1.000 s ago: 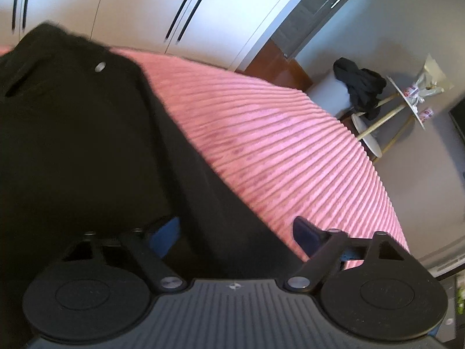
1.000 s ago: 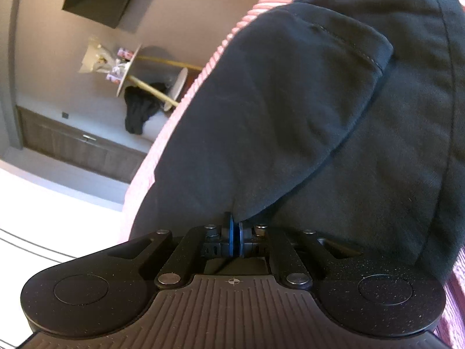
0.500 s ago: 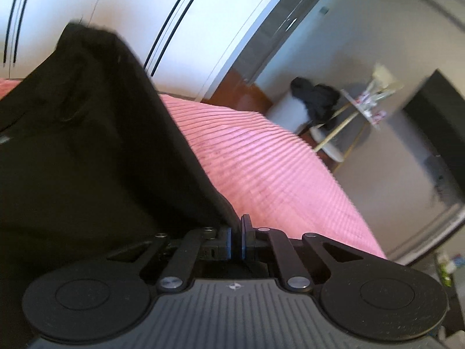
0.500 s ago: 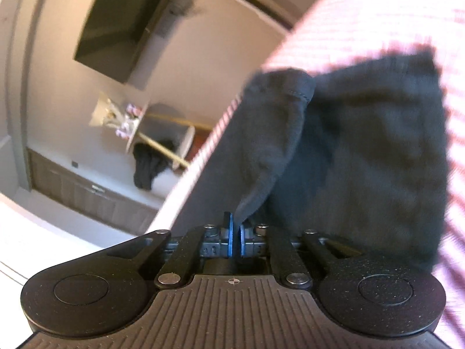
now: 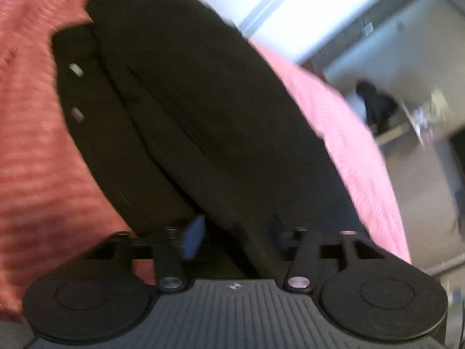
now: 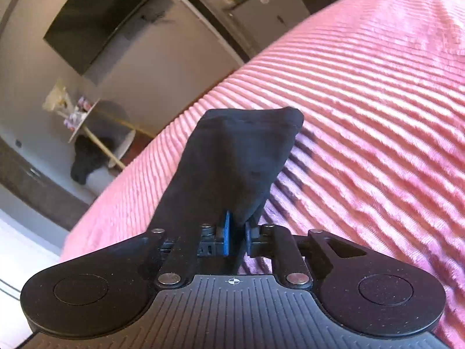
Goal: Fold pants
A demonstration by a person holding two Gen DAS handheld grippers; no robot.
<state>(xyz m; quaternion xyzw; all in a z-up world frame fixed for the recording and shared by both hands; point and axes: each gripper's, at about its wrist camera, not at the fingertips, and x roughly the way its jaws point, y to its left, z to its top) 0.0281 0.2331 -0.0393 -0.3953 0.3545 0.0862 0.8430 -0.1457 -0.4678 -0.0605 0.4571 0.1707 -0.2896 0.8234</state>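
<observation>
The black pants (image 5: 186,110) lie folded over themselves on the pink ribbed bedspread (image 5: 32,157), with two metal buttons showing on the lower layer at the left. My left gripper (image 5: 232,235) is open, its blue pads apart on either side of the pants' near edge. In the right wrist view my right gripper (image 6: 236,237) is shut on a bunched end of the black pants (image 6: 235,157), lifted above the bedspread (image 6: 377,110).
Past the bed edge stand a small round side table (image 6: 87,116) with items on it, a dark garment (image 6: 84,160) on a white stool, a wall TV (image 6: 101,23) and white wardrobe doors (image 5: 276,3).
My left gripper was open, shut on the pants, carried them over the rest and has opened again. My right gripper stayed shut and lifted its end of the pants clear of the bed.
</observation>
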